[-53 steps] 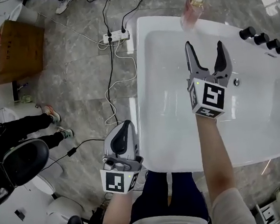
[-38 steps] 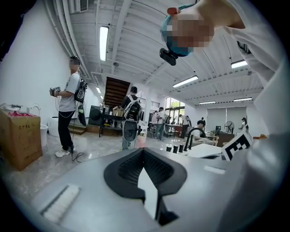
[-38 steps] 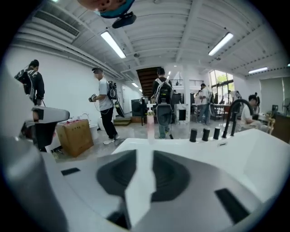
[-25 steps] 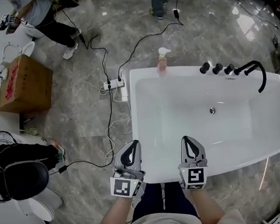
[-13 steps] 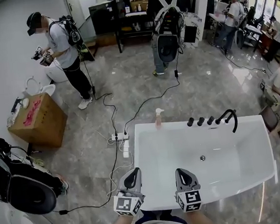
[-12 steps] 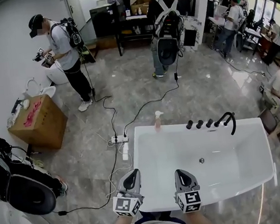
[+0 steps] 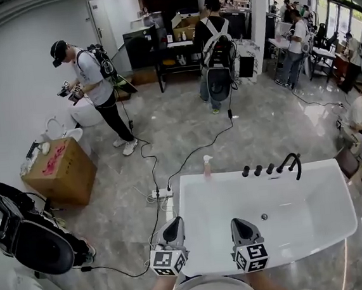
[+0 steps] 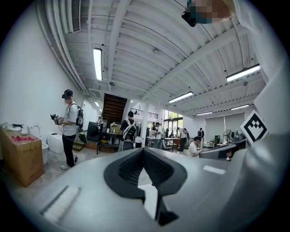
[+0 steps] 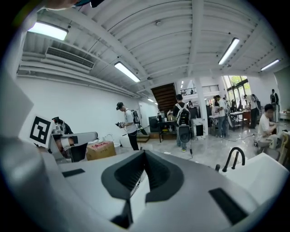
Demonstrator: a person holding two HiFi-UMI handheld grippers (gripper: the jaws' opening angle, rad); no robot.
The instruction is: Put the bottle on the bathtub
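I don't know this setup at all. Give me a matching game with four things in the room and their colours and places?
Things:
1. bottle
2. faucet
3. box
4. power strip

Colour and place:
A. black, on the far rim of the bathtub
B. brown, standing well away from the bathtub
C. pink, on the bathtub's far corner
D. white, on the floor right beside the bathtub

Pairs: 1-C, 2-A, 3-B, 4-D
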